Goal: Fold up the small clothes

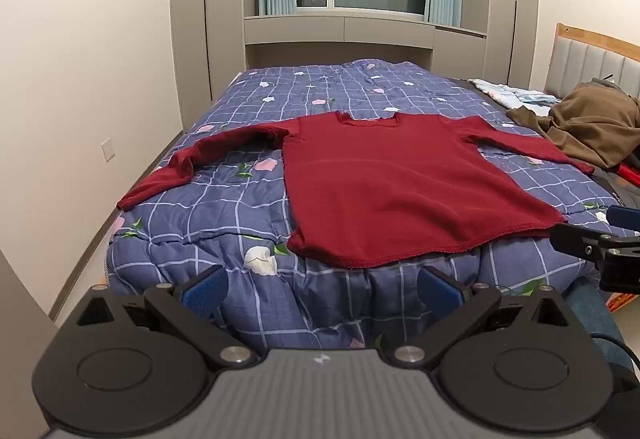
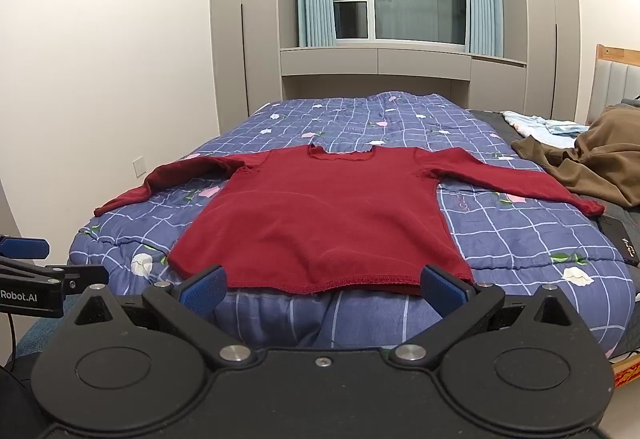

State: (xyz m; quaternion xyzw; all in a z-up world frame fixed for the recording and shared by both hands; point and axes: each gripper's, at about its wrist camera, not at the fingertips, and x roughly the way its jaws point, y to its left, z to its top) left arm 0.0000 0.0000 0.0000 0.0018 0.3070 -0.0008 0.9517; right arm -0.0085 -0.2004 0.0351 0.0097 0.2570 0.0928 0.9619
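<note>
Lying flat, red sweater [image 2: 320, 215] hem meets quilt [image 2: 520, 239] edge

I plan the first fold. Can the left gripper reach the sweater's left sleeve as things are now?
Probably yes. The left gripper is open and empty, and the left sleeve lies flat and uncovered on the quilt, with nothing between them. It must move forward and to the left.

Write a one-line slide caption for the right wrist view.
Open right gripper faces a red sweater spread flat on a blue checked quilt, nothing between its fingers.
</note>
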